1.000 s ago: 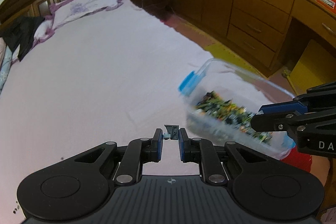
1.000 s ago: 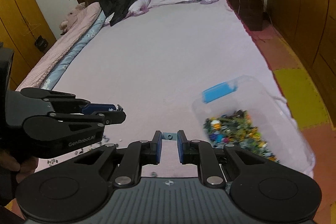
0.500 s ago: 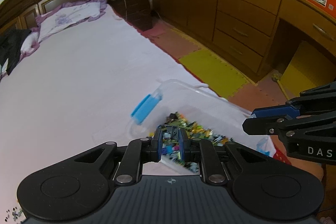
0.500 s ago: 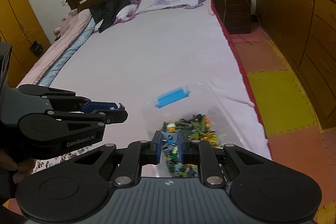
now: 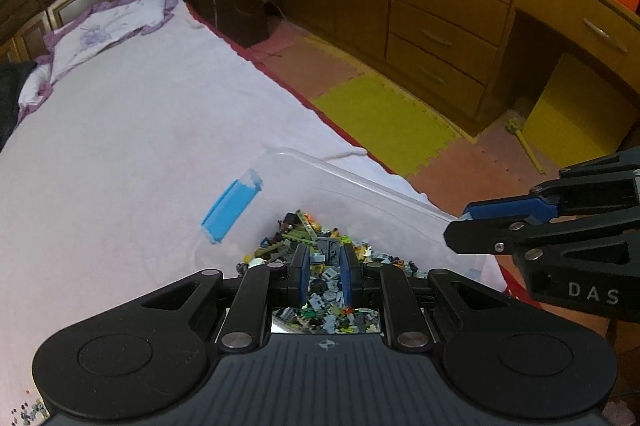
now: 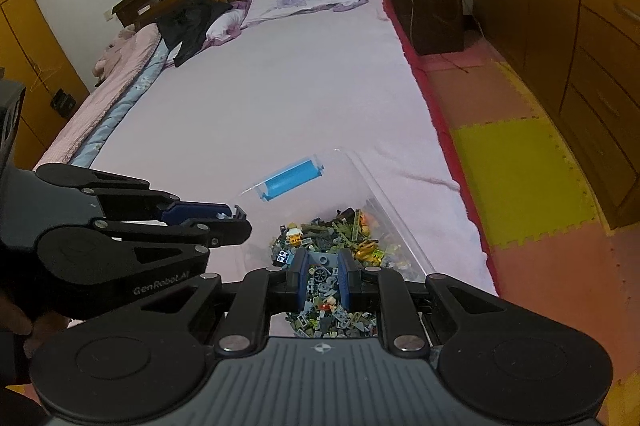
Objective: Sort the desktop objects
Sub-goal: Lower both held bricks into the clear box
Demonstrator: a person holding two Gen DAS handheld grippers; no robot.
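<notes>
Change: a second ago both tools were back over the pink bed (image 6: 280, 98), each pinching a small brick, with the bin off to the right; now both are over the bin (image 5: 360, 186).
Left tool (image 5: 325, 272): jaws a narrow gap apart, directly above the brick pile (image 5: 320, 258); a grey brick (image 5: 332, 250) shows at the tips, but I cannot tell whether it is pinched or just lying in the pile.
Right tool (image 6: 323, 280): same posture above the pile; grip equally unclear.
Reading: looks like a drop-off of picked bricks into the bin; whether either has let go is not settled.
Bin: clear, blue latch (image 6: 290, 179), on the bed by its right edge.
Strays: small specks on the sheet, lower left (image 5: 28, 412), cut off by the frame.
Hidden: near wall of the bin, behind the tool bodies.
</notes>
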